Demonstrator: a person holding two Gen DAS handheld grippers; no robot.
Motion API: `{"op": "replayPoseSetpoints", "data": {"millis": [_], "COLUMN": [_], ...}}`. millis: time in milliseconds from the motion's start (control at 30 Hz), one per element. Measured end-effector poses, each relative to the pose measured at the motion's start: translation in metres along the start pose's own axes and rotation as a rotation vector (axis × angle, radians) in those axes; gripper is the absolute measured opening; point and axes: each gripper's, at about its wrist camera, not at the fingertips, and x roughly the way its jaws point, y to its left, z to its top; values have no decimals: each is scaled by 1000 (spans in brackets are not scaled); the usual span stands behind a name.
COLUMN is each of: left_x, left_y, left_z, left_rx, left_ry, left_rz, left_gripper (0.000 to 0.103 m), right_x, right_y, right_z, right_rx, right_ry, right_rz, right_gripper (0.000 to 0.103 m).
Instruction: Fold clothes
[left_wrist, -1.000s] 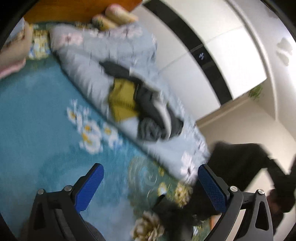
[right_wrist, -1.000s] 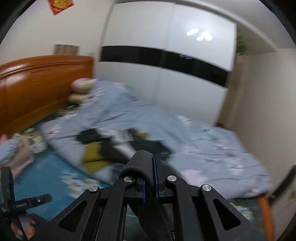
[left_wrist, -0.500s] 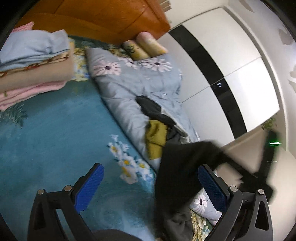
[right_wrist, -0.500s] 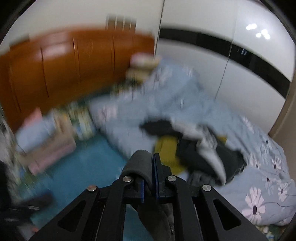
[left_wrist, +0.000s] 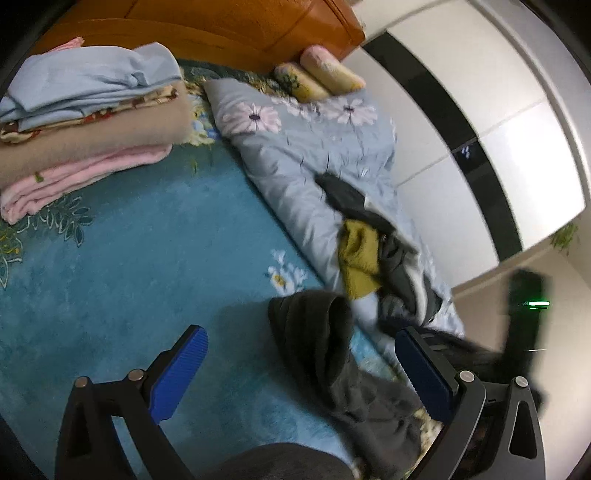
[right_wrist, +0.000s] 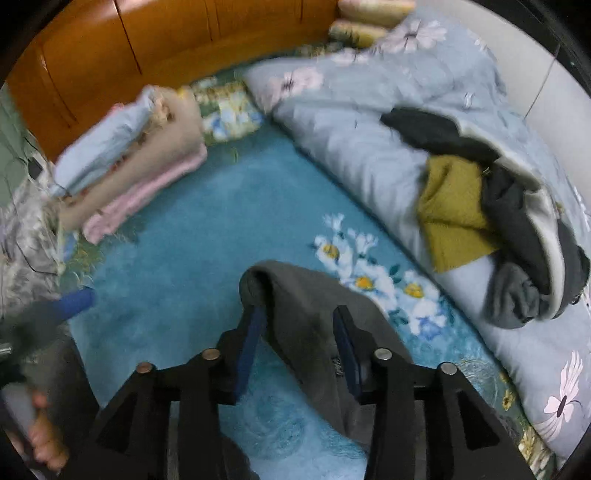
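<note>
Dark grey garment lying crumpled on teal bedspread, draping btwn parted fingers of right gripper, not pinched. Left gripper gaping wide, grasping nothing. Folding barely starting: 1 stack done, unfolded pile waiting on quilt.

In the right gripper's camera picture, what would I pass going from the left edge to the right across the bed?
Stack of folded blankets → dark grey garment between the right gripper fingers → white flower print → mustard-yellow garment → dark clothes pile on the grey quilt.
</note>
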Motion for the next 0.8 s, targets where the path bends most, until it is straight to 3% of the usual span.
{"op": "replayPoseSetpoints", "data": {"millis": [100,167,200,267,367,433,533,633,733,767,800], "left_x": [18,33,40,52,64,75,93,121,136,140,144], "left_y": [-4,-11,-16,-36,-65,-83,-105,-111,-110,-108,-108], "left_z": [-9,-14,-16,-20,-22,-19,-17,-27,-43,-44,-44], "left_rx": [37,89,127,329,645,799,940,1047,1069,1046,1024], "left_ry": [53,91,106,125,98,96,97,142,182,200,195], "left_rz": [34,60,73,131,227,288,315,355,312,300,305], "left_gripper": [103,103,103,103,103,103,103,101,80,67,60], "right_x": [-46,-69,-77,-87,-98,-101,-96,-88,-81,-78,-74], "right_y": [-43,-77,-89,-115,-145,-158,-166,-168,-169,-168,-168], "right_z": [-33,-77,-96,-149,-235,-287,-345,-377,-388,-389,-388], "right_rx": [163,258,284,347,497,624,800,937,1017,1027,1027], "right_ry": [-128,-173,-169,-122,-49,-5,50,71,53,52,59], "right_rz": [24,-54,-109,-250,-360,-381,-364,-321,-291,-281,-269], "right_gripper": [52,54,54,54,54,54,54,54,54,54,54]}}
